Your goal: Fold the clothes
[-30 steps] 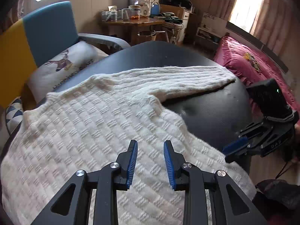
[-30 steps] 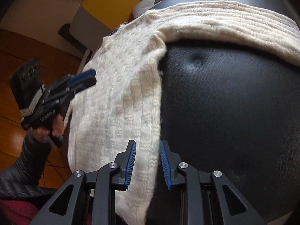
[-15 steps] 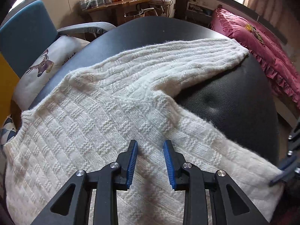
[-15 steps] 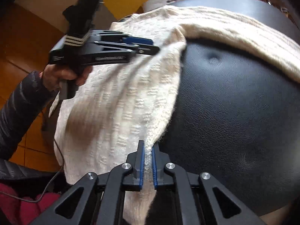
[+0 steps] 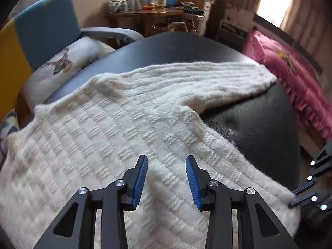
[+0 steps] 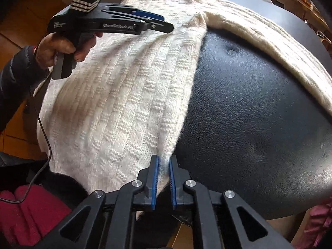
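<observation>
A cream knitted sweater [image 5: 116, 128] lies spread over a black leather table [image 6: 259, 108], its body toward the left and one sleeve [image 5: 203, 83] stretched out to the far right. The right gripper [image 6: 164, 178] has its blue pads pressed together on the sweater's near edge, the knit pinched between them right at the table's rim. The left gripper [image 5: 167, 178] hangs above the body of the sweater with its fingers spread wide and nothing between them. From the right-hand camera a hand [image 6: 60, 49] in a dark sleeve [image 6: 14, 78] holds that tool over the knit. Beyond the table stands a blue and yellow chair [image 5: 43, 33] with a deer cushion [image 5: 62, 66], and a pink bedspread [image 5: 294, 78] lies on the right.
</observation>
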The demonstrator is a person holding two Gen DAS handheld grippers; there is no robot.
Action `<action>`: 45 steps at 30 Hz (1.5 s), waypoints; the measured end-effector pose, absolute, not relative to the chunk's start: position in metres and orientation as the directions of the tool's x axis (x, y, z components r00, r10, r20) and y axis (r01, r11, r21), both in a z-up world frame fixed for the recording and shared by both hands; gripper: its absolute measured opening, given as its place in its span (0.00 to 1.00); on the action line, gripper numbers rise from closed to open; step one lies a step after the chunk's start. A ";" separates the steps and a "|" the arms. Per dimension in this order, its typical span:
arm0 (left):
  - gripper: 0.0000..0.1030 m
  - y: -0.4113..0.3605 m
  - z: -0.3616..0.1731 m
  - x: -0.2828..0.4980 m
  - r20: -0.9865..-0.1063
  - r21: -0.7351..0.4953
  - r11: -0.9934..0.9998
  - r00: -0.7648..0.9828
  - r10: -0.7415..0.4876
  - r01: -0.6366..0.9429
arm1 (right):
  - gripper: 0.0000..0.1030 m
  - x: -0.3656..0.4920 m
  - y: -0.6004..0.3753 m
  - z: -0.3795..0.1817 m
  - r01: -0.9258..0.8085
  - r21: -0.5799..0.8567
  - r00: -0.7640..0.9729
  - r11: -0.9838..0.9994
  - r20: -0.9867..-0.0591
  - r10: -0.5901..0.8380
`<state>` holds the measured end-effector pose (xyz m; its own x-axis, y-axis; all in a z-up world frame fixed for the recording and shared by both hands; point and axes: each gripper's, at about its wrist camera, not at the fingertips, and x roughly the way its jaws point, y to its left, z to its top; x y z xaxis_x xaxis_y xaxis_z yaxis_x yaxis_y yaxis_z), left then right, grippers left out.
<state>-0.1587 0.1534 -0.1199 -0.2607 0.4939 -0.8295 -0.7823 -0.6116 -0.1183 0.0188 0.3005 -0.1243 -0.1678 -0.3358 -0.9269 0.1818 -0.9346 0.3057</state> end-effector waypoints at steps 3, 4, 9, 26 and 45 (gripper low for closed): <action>0.38 0.085 -0.093 -0.151 -0.775 -0.228 -0.706 -0.314 0.549 -0.670 | 0.22 0.024 0.305 -0.109 0.198 0.263 -0.235 -0.944 -0.923 -0.306; 0.38 0.058 -0.084 -0.146 -0.756 -0.273 -0.734 -0.333 0.564 -0.622 | 0.22 0.025 0.303 -0.102 0.207 0.264 -0.271 -0.942 -0.910 -0.315; 0.39 -0.090 -0.051 -0.087 -0.693 -0.388 -0.834 -0.473 0.544 -0.392 | 0.22 0.013 0.273 -0.082 0.276 0.339 -0.362 -0.899 -0.830 -0.424; 0.50 -0.224 -0.135 0.061 -0.704 -0.575 -0.807 -0.420 0.572 -0.135 | 0.22 -0.011 0.197 -0.122 0.213 0.282 -0.279 -0.936 -0.900 -0.335; 0.08 -0.189 -0.143 0.072 -0.775 -0.441 -0.889 -0.448 0.446 -0.122 | 0.22 -0.005 0.102 -0.117 0.533 0.056 -0.284 -0.844 -0.928 -0.241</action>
<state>0.0724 -0.1887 -0.1432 -0.4485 0.4456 -0.7748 -0.1220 -0.8893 -0.4408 -0.0046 0.1019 -0.1165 -0.2835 -0.2411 -0.9282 0.5335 -0.8439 0.0563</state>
